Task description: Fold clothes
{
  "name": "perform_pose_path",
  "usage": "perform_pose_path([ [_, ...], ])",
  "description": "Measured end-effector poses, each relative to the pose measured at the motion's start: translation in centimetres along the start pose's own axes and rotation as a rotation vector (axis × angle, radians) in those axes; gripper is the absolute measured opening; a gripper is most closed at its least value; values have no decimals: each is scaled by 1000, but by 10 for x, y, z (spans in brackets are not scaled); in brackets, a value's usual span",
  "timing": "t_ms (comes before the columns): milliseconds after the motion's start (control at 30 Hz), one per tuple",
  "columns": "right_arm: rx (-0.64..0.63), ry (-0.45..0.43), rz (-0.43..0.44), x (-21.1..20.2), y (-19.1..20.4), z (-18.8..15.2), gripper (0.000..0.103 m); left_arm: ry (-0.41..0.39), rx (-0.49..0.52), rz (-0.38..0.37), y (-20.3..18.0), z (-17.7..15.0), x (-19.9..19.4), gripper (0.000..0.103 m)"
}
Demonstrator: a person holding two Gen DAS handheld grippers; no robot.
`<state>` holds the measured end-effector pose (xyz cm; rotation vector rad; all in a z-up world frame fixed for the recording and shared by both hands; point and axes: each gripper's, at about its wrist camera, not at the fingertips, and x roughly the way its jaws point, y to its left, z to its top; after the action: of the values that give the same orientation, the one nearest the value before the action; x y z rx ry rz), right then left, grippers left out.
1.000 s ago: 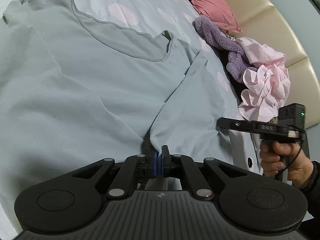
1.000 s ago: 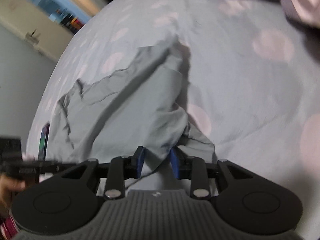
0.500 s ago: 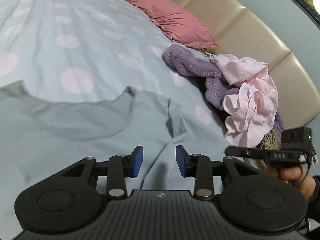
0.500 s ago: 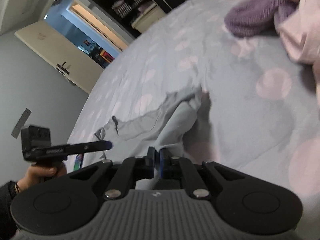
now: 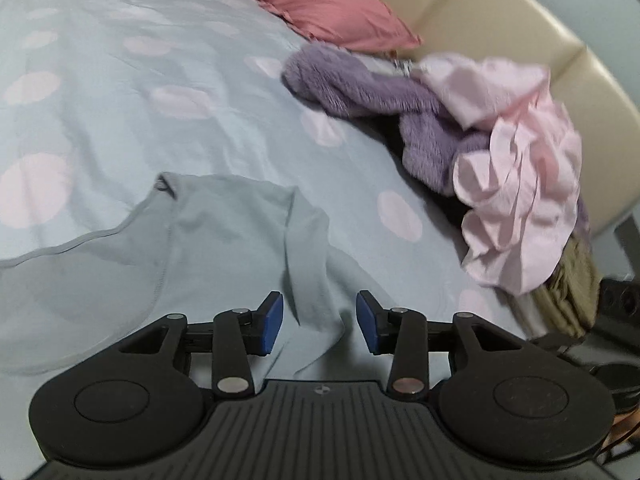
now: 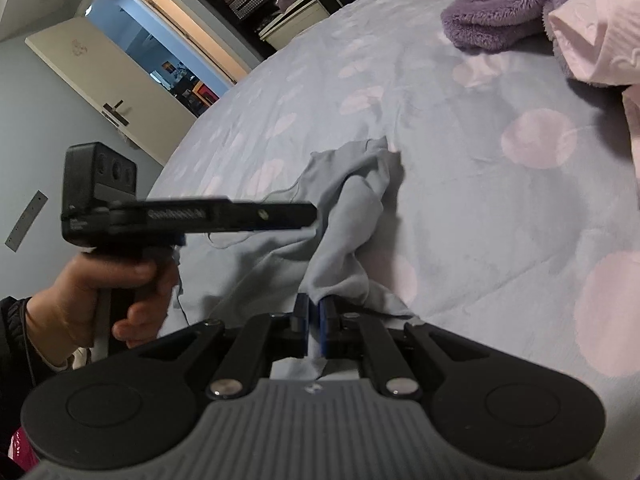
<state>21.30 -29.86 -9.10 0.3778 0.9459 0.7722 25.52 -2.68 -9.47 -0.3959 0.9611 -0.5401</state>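
A pale grey-blue T-shirt point(image 5: 224, 232) lies on the bed, its neckline to the left in the left wrist view and a sleeve running down toward the camera. My left gripper point(image 5: 319, 322) is open, its blue pads either side of the sleeve fold without touching it. In the right wrist view the same T-shirt point(image 6: 344, 216) is bunched and pulled up from the sheet. My right gripper point(image 6: 314, 322) is shut on a pinch of its fabric. The left gripper point(image 6: 188, 218) shows there from the side, held in a hand point(image 6: 100, 292).
The bed sheet point(image 5: 200, 92) is light blue with pink dots. A pile of a purple fleece point(image 5: 360, 88) and a pink garment point(image 5: 520, 184) lies at the right by a beige headboard point(image 5: 500, 28). A pink pillow point(image 5: 320, 4) is beyond. An open door point(image 6: 104, 80) stands far left.
My left gripper let go of the sleeve and opened wide, then rose and tilted toward the headboard. My right gripper shut on the shirt fabric and lifted it.
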Motion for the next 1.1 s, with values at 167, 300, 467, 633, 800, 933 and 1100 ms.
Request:
perform_pose_path([
  [167, 29, -27, 20, -11, -6, -1, 6, -77, -177, -195, 20, 6, -9, 0],
  [300, 47, -50, 32, -16, -11, -2, 6, -25, -337, -140, 47, 7, -4, 0],
  [467, 19, 31, -55, 0, -7, -7, 8, 66, -308, 129, 65, -2, 4, 0],
  [633, -19, 64, -117, 2, -4, -6, 33, -106, -161, 124, 43, -1, -27, 1],
  [800, -89, 40, -189, -10, -1, -1, 34, -124, 35, -99, 9, -19, -51, 7],
  [933, -200, -26, -224, -18, 19, 2, 34, -4, 104, -63, -4, -45, -42, 11],
  [1100, -232, 21, -167, 5, 29, -5, 33, 31, 91, 37, -5, -65, -47, 10],
])
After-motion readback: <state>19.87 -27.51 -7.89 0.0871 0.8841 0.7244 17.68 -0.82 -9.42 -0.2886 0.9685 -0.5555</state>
